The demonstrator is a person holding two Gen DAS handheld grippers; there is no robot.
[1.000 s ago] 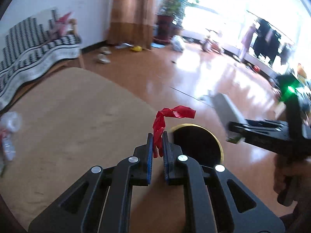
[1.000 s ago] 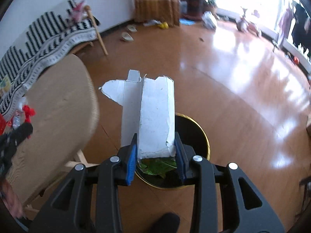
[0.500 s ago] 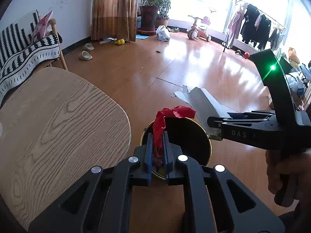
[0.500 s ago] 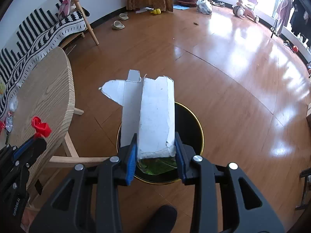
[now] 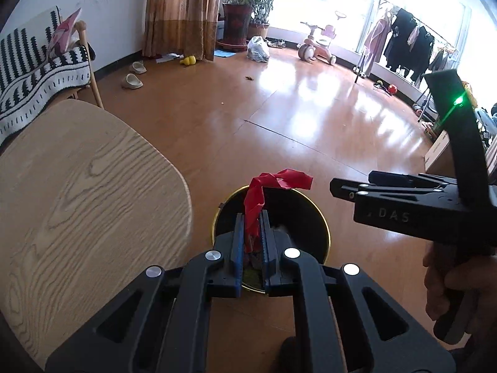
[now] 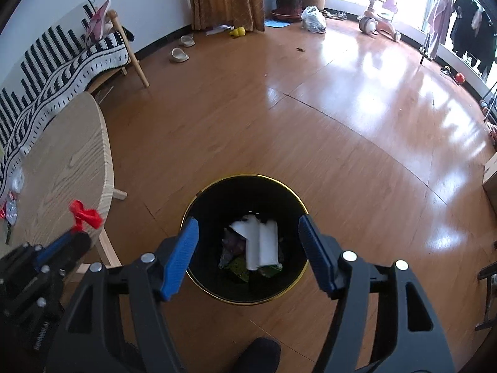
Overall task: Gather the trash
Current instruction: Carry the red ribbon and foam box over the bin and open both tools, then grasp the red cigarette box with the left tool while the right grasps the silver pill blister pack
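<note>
A black trash bin with a gold rim point(image 6: 198, 197) stands on the wooden floor beside the table. A white carton point(image 6: 262, 244) lies inside it on green and dark scraps. My right gripper point(image 6: 248, 248) is open and empty above the bin. My left gripper point(image 5: 251, 233) is shut on a red wrapper point(image 5: 273, 183) and holds it over the bin's near rim point(image 5: 323, 227). In the right wrist view the left gripper point(image 6: 73, 231) shows at the left with the red wrapper point(image 6: 85, 214). The right gripper's body point(image 5: 403, 205) is seen side-on in the left wrist view.
A light wooden table point(image 5: 77, 192) stands left of the bin, with small wrappers point(image 6: 11, 205) at its far left edge. A bench with a striped blanket point(image 6: 62, 59) lines the wall. Slippers, a tricycle point(image 6: 380, 23) and a clothes rack lie far off.
My right gripper opened and the white carton dropped into the bin. My left gripper moved further over the bin with the red wrapper.
</note>
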